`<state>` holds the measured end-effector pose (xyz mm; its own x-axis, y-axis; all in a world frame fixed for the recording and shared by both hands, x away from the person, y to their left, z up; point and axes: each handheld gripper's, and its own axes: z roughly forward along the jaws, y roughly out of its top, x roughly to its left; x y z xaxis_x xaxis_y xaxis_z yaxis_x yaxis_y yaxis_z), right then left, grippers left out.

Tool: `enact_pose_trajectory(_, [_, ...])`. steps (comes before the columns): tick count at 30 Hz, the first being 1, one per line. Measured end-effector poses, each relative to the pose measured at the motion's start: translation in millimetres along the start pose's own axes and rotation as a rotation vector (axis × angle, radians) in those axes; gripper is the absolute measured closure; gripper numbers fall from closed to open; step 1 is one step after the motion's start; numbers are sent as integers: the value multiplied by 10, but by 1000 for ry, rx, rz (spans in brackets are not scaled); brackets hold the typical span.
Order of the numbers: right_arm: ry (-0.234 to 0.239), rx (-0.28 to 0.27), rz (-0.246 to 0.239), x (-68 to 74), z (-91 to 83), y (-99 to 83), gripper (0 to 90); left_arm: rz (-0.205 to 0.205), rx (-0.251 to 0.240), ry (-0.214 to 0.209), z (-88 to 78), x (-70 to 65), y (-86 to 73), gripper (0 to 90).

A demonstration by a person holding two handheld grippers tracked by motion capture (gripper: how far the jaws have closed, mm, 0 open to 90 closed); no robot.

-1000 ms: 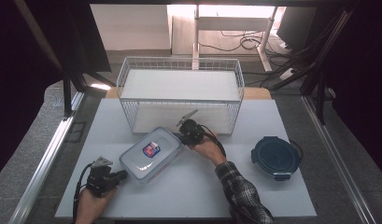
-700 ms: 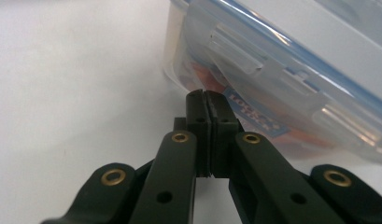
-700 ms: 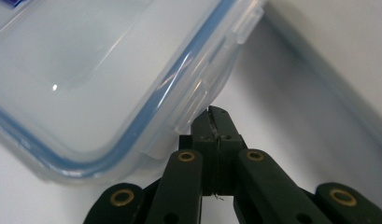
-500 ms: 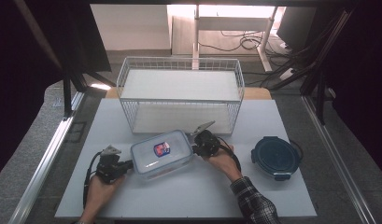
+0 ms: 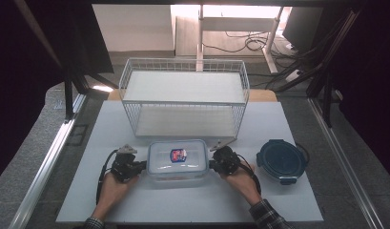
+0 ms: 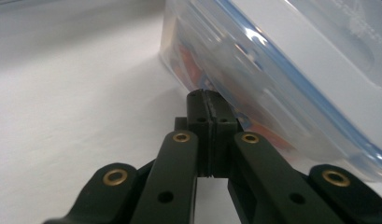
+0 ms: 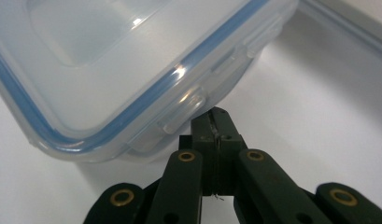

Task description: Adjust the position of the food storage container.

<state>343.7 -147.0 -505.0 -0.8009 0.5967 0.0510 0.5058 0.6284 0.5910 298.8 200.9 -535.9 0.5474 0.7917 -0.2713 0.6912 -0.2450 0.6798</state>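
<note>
The clear rectangular plastic box with a blue-sealed lid point(image 5: 176, 160) lies on the white desk point(image 5: 135, 210) just before the white wire basket point(image 5: 183, 102), long axis crosswise. Left tongs point(image 5: 141, 165) and right tongs point(image 5: 212, 165), both pinched empty, press its opposite short ends.

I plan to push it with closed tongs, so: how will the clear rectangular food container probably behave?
The food container looks stiff, with a clipped blue-sealed lid, so it should slide without bending. Its flat, low shape probably resists tipping. The smooth plastic wall may slip off the left tongs and right tongs.

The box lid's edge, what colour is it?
Blue, a thin line around the clear box lid, best in the right gripper view.
</note>
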Motion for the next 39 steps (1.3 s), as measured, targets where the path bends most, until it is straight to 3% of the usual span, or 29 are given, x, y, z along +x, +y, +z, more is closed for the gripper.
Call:
enact_pose_trajectory(11, [-77, 1, 40, 96, -306, -382, 893, 83, 35, -49, 134, -340, 53, 899])
enact_pose_trajectory(17, [-84, -14, 62, 65, -351, -454, 892, 99, 38, -50, 146, -382, 58, 897])
enact_pose_trajectory(18, [-86, -16, 59, 68, -354, -456, 891, 110, 38, -44, 116, -391, 49, 893])
enact_pose_trajectory(20, [-104, -19, 56, 82, -378, -457, 890, 131, 37, 20, 44, -407, 22, 856])
enact_pose_trajectory(22, [-121, -24, 55, 90, -404, -458, 887, 134, 31, 31, -11, -398, -10, 823])
enact_pose_trajectory(24, [-148, -57, 55, 94, -506, -497, 814, 128, 22, 34, -125, -353, -90, 666])
enact_pose_trajectory(25, [-148, -57, 55, 94, -506, -497, 814, 128, 22, 34, -125, -353, -90, 625])
enact_pose_trajectory(28, [-131, -102, 60, 106, -637, -608, 704, 119, -20, 43, -308, -310, -195, 449])
enact_pose_trajectory(32, [-123, -145, 37, 148, -750, -712, 547, 100, -57, 11, -400, -343, -277, 266])
enact_pose_trajectory(33, [-123, -145, 37, 148, -750, -712, 547, 100, -57, 11, -400, -343, -277, 218])
enact_pose_trajectory(34, [-114, -172, 38, 157, -795, -762, 438, 132, -59, 24, -427, -403, -314, 175])
enact_pose_trajectory(39, [-116, -209, 29, 185, -841, -837, 206, 195, -37, -5, -467, -513, -400, 53])
